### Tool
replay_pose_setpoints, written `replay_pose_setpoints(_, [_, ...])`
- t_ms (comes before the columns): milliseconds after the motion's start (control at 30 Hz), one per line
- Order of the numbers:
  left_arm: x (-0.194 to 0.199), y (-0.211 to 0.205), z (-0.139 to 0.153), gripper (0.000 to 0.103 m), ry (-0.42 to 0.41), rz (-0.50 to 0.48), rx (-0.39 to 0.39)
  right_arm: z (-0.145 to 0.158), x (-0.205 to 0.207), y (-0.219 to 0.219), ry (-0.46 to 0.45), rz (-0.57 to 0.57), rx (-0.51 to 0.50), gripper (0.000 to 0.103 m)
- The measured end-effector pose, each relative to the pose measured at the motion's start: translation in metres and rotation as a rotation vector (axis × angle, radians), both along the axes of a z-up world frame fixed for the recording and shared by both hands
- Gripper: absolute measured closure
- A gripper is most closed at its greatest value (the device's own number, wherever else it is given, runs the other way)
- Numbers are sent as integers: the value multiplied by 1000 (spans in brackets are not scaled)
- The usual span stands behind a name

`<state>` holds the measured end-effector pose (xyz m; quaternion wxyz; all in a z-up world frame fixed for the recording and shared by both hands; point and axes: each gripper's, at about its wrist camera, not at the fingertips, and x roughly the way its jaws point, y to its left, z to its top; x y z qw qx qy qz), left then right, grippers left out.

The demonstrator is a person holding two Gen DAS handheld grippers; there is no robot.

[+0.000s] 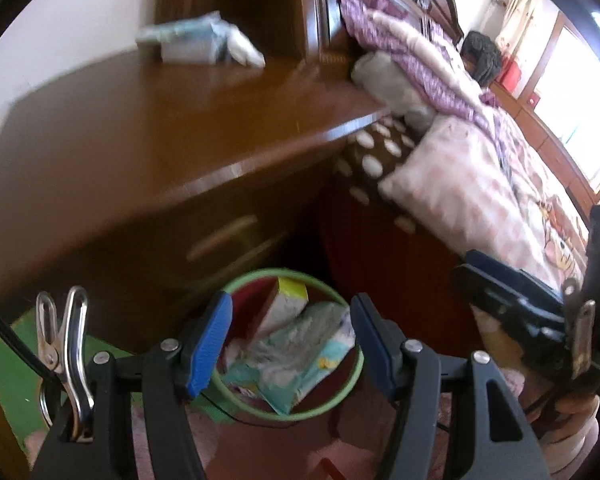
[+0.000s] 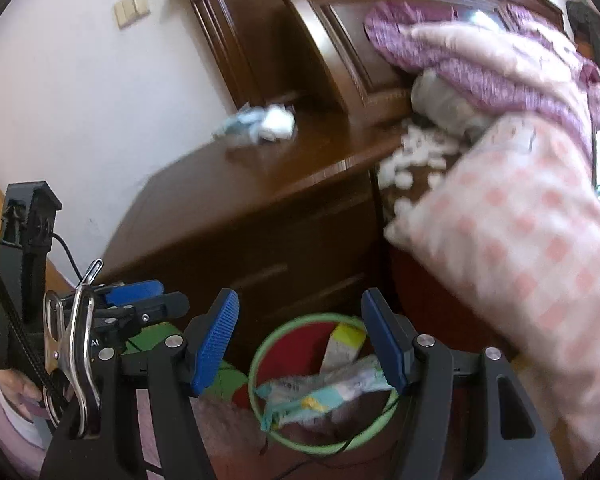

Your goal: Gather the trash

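Bottom centre of both views, round green-rimmed red waste bin (image 1: 342, 394) holds wrappers; left gripper (image 1: 290, 346) and right gripper (image 2: 300, 340) both wide, empty. Best: straddle opposite rim sides evenly, avoid crumpled packaging (image 1: 300, 364).

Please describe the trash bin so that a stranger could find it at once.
Find the brown wooden nightstand beside the bed. On the floor at its front corner stands a round bin. Its light green rim, red inside and crumpled wrappers set it apart.
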<state>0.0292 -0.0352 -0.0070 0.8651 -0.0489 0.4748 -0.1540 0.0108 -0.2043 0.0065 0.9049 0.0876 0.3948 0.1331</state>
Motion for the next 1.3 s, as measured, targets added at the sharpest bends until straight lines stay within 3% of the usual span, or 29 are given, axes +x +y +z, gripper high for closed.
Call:
replay_pose_setpoints(67, [2, -5, -18, 39, 37, -12, -3, -18, 3, 2, 44, 2, -11, 42])
replay_pose_setpoints(100, [3, -7, -29, 39, 56, -22, -6, -29, 6, 4, 72, 5, -22, 49])
replay_pose_setpoints(233, [7, -15, -65, 40, 109, -36, 14, -69, 18, 7, 187, 0, -49, 53])
replay_pose_setpoints(467, [20, -24, -120, 66, 244, -29, 33, -128, 45, -4, 370, -59, -20, 70])
replay_pose_setpoints(533, [24, -27, -138, 67, 297, -34, 21, -147, 53, -7, 426, -71, -27, 77])
replay_pose_setpoints(833, [25, -42, -207, 70, 452, -25, 72, -205, 64, 1, 574, -75, -56, 78])
replay_pose_setpoints(967, [25, -44, -223, 73, 463, 0, 120, -222, 65, 8, 601, -72, -93, 78])
replay_pose_setpoints(1300, [29, -39, -257, 74, 526, 51, 145, -262, 72, 5, 685, -112, -94, 78])
